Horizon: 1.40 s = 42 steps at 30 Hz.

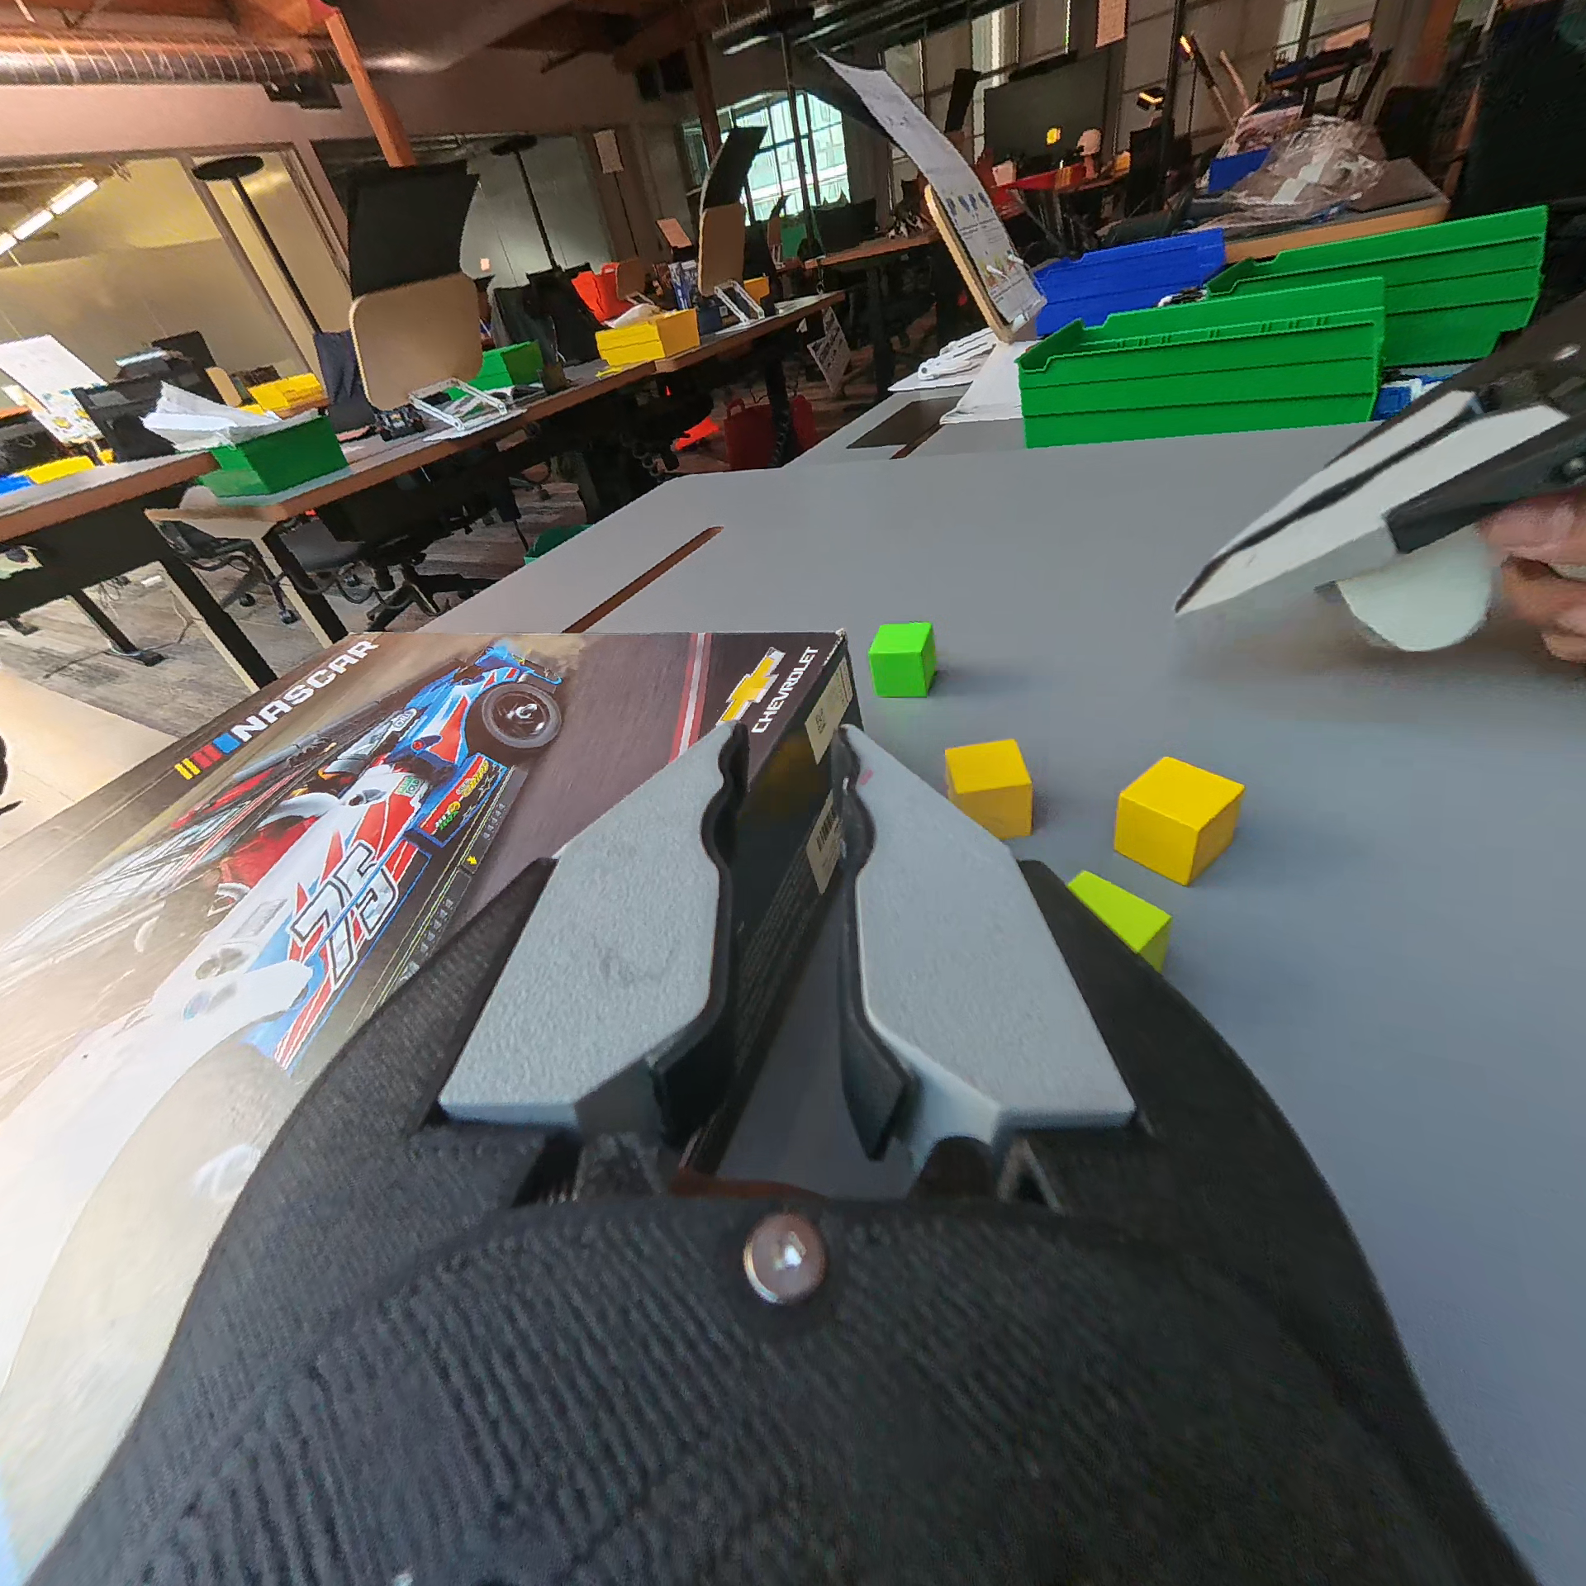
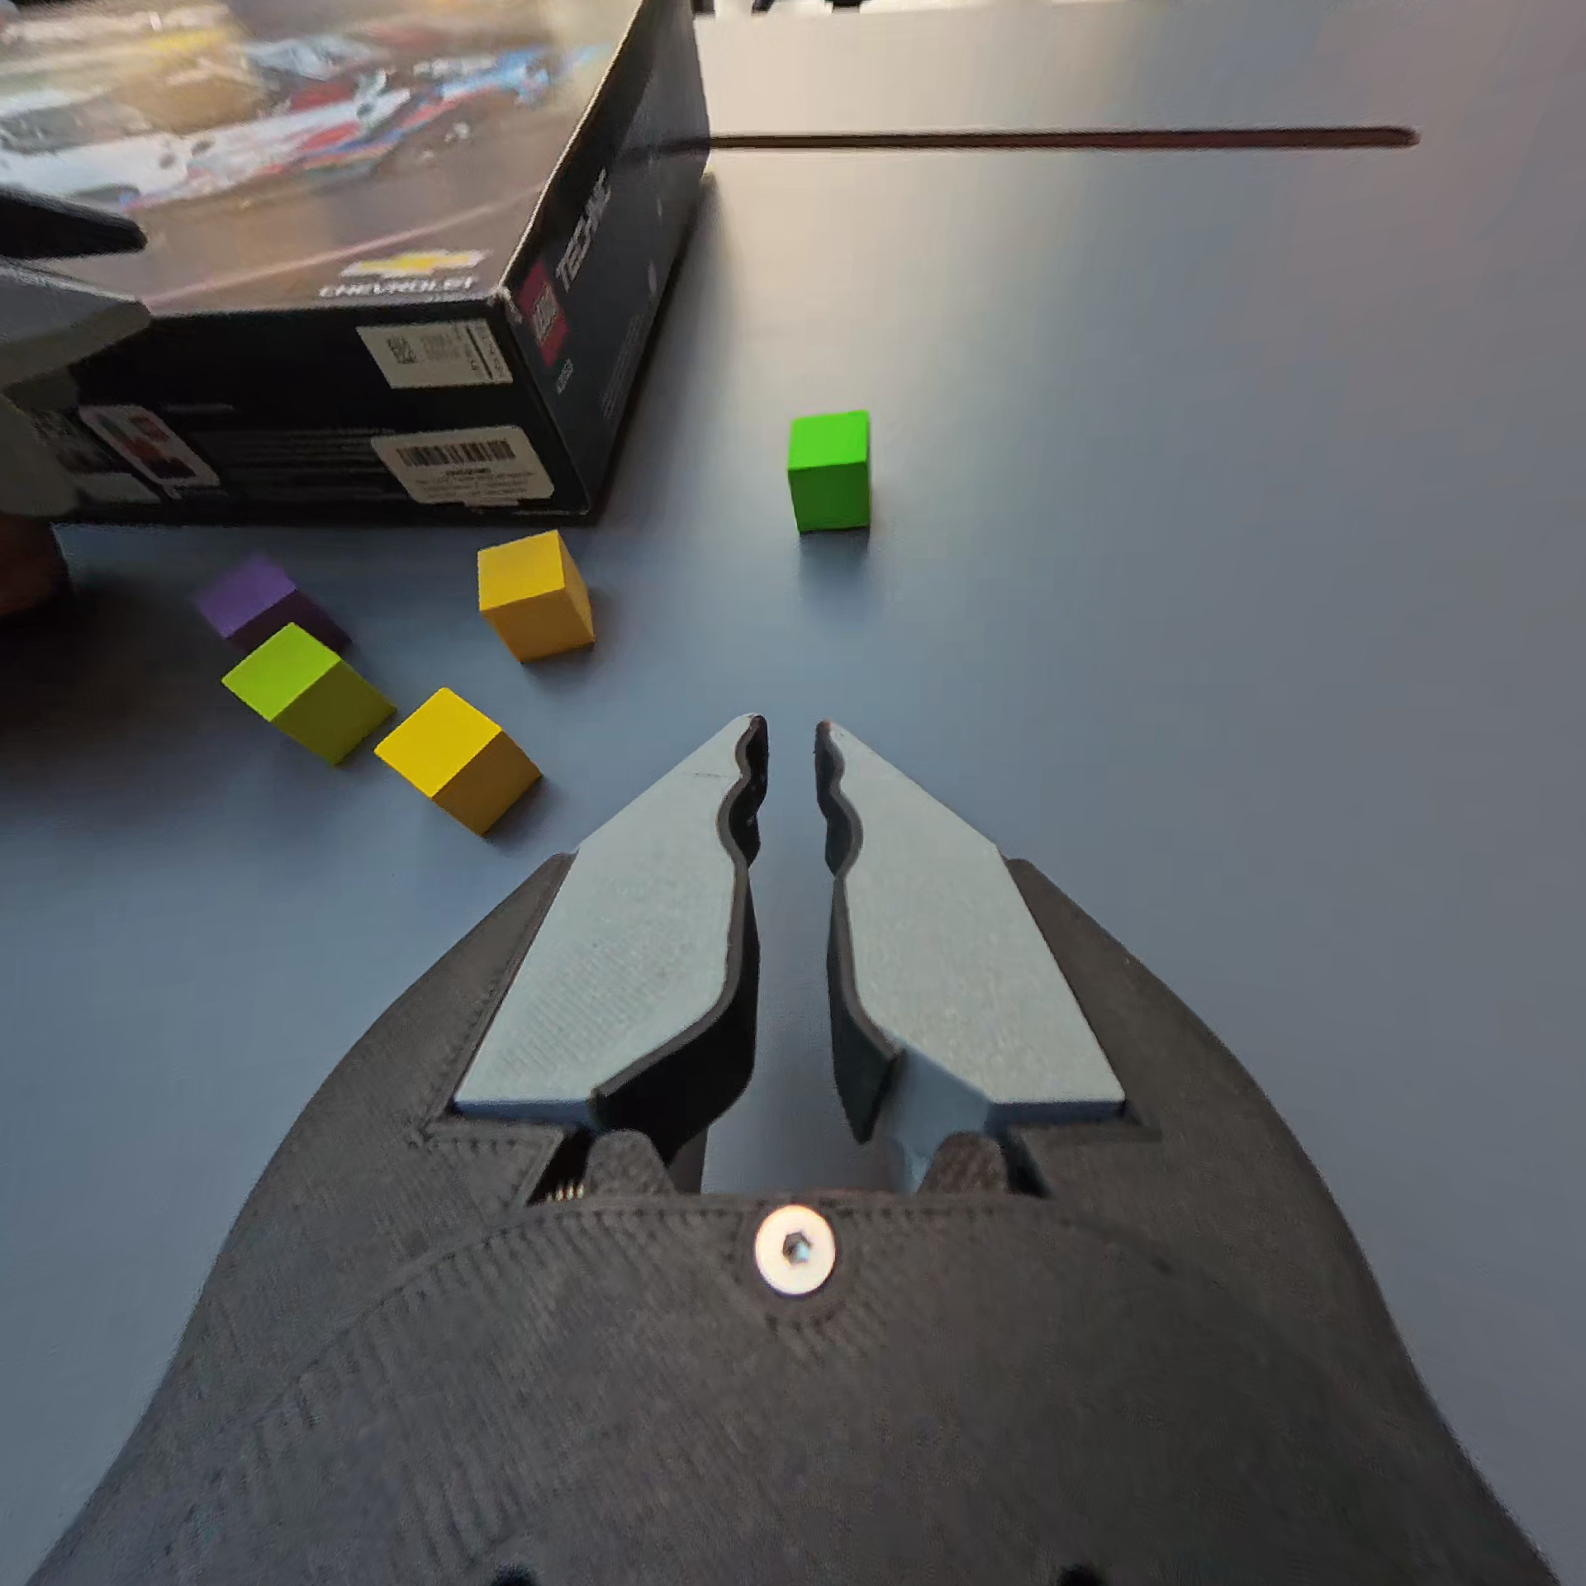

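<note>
The printed cardboard box [image 1: 360, 858] was seen lying flat on the grey surface [image 2: 1201, 601]. The left hand-held gripper [image 1: 789, 738] was set at the box's long edge, one finger over the lid and the other beside the side wall. Its jaws were narrowly parted, and whether the pads pressed on the box could not be told.

Five cubes were scattered just beside that side wall:
- a bright green cube [image 2: 829, 470] off the box's corner
- a yellow cube [image 2: 534, 594] close to the box
- a purple cube [image 2: 257, 601]
- a lime cube [image 2: 305, 691]
- a second yellow cube [image 2: 455, 759], farther out

None had been picked up. The right hand-held gripper [image 2: 789, 729] was held beyond the cubes from the box, over bare surface, its fingers slightly apart with nothing between them.
</note>
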{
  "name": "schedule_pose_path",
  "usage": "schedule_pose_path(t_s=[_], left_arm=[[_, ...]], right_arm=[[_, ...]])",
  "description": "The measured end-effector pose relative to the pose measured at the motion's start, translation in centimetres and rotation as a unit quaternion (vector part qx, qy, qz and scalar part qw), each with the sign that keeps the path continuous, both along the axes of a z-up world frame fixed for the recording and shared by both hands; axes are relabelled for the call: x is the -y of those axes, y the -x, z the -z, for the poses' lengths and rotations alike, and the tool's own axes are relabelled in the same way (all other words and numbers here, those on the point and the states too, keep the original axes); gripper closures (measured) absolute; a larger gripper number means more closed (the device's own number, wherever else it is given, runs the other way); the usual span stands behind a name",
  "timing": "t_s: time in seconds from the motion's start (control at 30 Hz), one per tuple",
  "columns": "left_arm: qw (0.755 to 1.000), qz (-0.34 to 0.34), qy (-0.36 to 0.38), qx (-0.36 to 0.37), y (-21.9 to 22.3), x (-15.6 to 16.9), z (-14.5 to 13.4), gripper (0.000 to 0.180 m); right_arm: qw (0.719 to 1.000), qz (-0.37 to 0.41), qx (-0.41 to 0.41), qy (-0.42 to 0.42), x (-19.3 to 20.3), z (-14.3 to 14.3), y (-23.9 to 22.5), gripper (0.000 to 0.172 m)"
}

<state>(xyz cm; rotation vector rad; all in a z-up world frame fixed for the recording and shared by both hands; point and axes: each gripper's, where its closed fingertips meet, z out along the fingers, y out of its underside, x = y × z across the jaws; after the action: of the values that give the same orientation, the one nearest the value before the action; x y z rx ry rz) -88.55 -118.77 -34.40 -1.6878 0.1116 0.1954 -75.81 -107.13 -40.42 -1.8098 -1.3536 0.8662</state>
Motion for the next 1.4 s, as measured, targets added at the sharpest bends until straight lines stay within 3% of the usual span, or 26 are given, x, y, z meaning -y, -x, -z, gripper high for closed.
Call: schedule_pose_path(t_s=[0.07, 0.17, 0.4, 0.53, 0.67, 0.77, 0.83, 0.87, 0.93, 1.03, 1.13, 1.2, 1.27, 1.4], left_arm=[[1.0, 0.0, 0.0, 0.002, 0.0, 0.0, 0.0, 0.163], [1.0, -0.001, -0.001, 0.002, 0.1, 0.0, 0.0, 0.163], [1.0, -0.001, 0.002, -0.004, 0.0, 0.0, 0.0, 0.163], [1.0, 0.013, 0.001, 0.002, -0.3, 0.0, 0.0, 0.158], [1.0, 0.027, 0.004, 0.008, -0.6, 0.0, 0.1, 0.15], [1.0, 0.027, 0.005, 0.012, -0.5, 0.0, 0.1, 0.15], [1.0, 0.027, 0.007, 0.012, -0.5, -0.1, 0.2, 0.15], [1.0, 0.027, 0.009, 0.012, -0.5, -0.1, 0.2, 0.15], [0.999, 0.027, 0.014, 0.012, -0.5, -0.2, 0.4, 0.15], [0.999, 0.025, 0.018, 0.013, -0.4, -0.3, 0.5, 0.15], [0.999, 0.025, 0.019, 0.012, -0.4, -0.3, 0.5, 0.151], [1.0, 0.022, 0.016, 0.011, -0.4, -0.2, 0.4, 0.151], [1.0, 0.019, 0.014, 0.006, -0.4, -0.2, 0.4, 0.152], [1.0, 0.018, 0.015, -0.005, -0.6, -0.2, 0.4, 0.152]], right_arm=[[0.998, -0.007, -0.056, -0.015, -0.4, -1.7, -0.1, 0.159], [0.992, -0.017, -0.12, -0.023, -0.4, -3.6, -0.1, 0.167], [0.995, -0.037, -0.085, -0.024, 0.3, -2.6, 0.3, 0.152], [0.996, -0.043, -0.079, -0.007, 0.4, -2.3, 0.4, 0.131], [0.994, -0.064, -0.089, 0.022, 1.1, -2.4, 0.4, 0.127], [0.986, -0.127, -0.103, 0.035, 3.4, -2.9, 0.6, 0.124], [0.963, -0.234, -0.128, 0.032, 7.7, -3.8, 0.6, 0.127], [0.954, -0.277, -0.118, 0.013, 9.7, -3.5, 0.6, 0.134], [0.95, -0.302, -0.05, -0.064, 11.4, -1.3, 1.0, 0.128], [0.935, -0.334, 0.004, -0.118, 13.2, 0.6, 1.6, 0.142], [0.952, -0.281, 0.04, -0.113, 11.3, 1.5, 3.0, 0.16], [0.971, -0.173, 0.076, -0.148, 7.0, 2.1, 3.4, 0.161], [0.968, -0.073, 0.104, -0.216, 2.6, 2.0, 2.5, 0.164], [0.978, -0.085, 0.049, -0.183, 3.3, 0.6, 2.6, 0.163]])
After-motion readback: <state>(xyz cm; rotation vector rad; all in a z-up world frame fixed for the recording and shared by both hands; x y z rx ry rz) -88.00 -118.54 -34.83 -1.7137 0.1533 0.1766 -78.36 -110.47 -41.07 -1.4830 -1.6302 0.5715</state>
